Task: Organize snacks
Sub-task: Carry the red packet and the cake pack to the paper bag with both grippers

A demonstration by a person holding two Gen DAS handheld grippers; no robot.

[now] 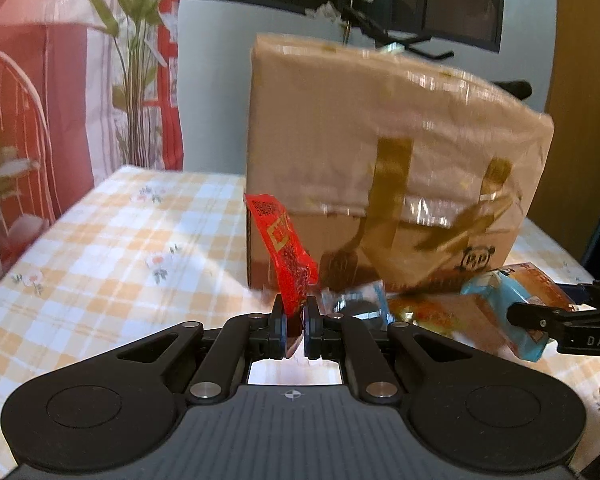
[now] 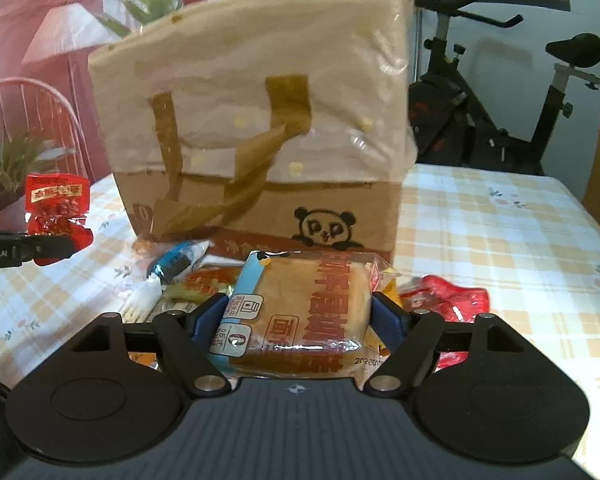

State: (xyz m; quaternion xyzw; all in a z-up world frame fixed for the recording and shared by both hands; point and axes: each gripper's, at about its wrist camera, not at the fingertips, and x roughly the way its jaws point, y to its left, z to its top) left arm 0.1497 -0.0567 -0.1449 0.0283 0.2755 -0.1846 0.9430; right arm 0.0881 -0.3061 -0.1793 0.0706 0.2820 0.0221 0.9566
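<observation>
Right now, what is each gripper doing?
Left gripper: shut on a red foil snack packet.
Right gripper: shut on a clear-wrapped square bread cake.

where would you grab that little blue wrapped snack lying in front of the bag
Take the blue wrapped snack across its narrow middle, coming from above. It lies flat and slanted on the tablecloth with crimped ends, close to the bag, so turn the jaws square to its length.

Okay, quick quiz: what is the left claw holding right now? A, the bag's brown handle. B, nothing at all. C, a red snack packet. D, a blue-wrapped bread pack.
C: the left claw is shut on the red packet, which sticks up from between its fingers; the bread pack sits in the right claw instead.
</observation>
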